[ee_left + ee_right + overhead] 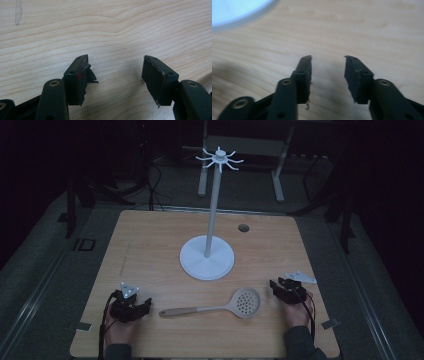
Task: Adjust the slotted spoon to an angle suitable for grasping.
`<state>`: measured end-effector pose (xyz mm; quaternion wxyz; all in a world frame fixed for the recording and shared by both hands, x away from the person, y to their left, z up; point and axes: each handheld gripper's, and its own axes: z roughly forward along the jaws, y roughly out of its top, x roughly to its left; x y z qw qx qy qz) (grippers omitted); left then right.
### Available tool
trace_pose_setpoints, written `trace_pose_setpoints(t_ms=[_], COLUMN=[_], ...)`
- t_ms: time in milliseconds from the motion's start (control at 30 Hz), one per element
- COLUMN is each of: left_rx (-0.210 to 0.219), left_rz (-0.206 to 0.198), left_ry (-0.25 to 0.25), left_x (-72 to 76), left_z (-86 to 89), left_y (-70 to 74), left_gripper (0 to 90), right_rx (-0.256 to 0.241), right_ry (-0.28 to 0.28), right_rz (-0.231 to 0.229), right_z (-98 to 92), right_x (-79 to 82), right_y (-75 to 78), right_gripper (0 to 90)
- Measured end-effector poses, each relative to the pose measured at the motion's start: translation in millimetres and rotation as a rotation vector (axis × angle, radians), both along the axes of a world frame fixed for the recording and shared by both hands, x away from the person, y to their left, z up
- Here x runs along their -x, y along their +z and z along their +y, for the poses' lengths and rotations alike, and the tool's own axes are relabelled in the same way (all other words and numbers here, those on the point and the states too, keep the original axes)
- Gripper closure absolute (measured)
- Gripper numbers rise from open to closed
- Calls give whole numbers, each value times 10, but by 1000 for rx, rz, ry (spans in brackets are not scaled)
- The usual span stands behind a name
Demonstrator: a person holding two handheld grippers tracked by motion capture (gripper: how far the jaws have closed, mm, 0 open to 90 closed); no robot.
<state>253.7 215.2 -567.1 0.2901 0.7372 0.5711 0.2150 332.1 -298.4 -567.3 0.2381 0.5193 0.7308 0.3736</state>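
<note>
A beige slotted spoon lies flat near the table's front edge, its round perforated bowl to the right and its handle pointing left. Behind it stands a white utensil stand with a round base, a tall pole and a ring of hooks on top. My left gripper rests at the front left, just left of the handle's end. In the left gripper view it is open over bare wood. My right gripper sits right of the spoon's bowl, and in the right gripper view it is open, nothing between its jaws.
The wooden table has a small round cable hole at the back right. The stand's white base edge shows at the upper left of the right gripper view. Dark floor, cables and metal table legs lie beyond the far edge.
</note>
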Motion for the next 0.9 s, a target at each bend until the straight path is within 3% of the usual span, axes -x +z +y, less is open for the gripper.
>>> trace_pose_setpoints(t_ms=[33, 133, 367, 500, 633, 733, 800, 900], left_rx=[-6, -8, 13, 29, 8, 18, 19, 14], left_rz=[-1, -6, -17, -23, -12, -1, 37, 57], left_ry=[-6, -17, -55, -88, -126, -149, -167, -181], left_x=[-1, 5, 54, 101, 183, 239, 259, 263], left_z=[-13, -24, -51, -89, -134, -158, -194, -225], left_y=[1, 8, 41, 66, 93, 115, 107, 104], left_gripper=[410, 412, 515, 620, 705, 846, 876, 885], right_rx=[-10, -11, 10, 53, 69, 73, 72, 68], right_ry=[24, 44, 89, 116, 120, 113, 108, 100], right_rz=[-30, -51, -100, -126, -138, -154, -163, -175], right_z=[2, 23, 144, 231, 250, 253, 249, 244], right_x=[30, 58, 120, 153, 171, 196, 205, 213], right_y=[66, 120, 302, 376, 405, 443, 460, 473], right_gripper=[605, 600, 550, 545, 532, 518, 511, 505])
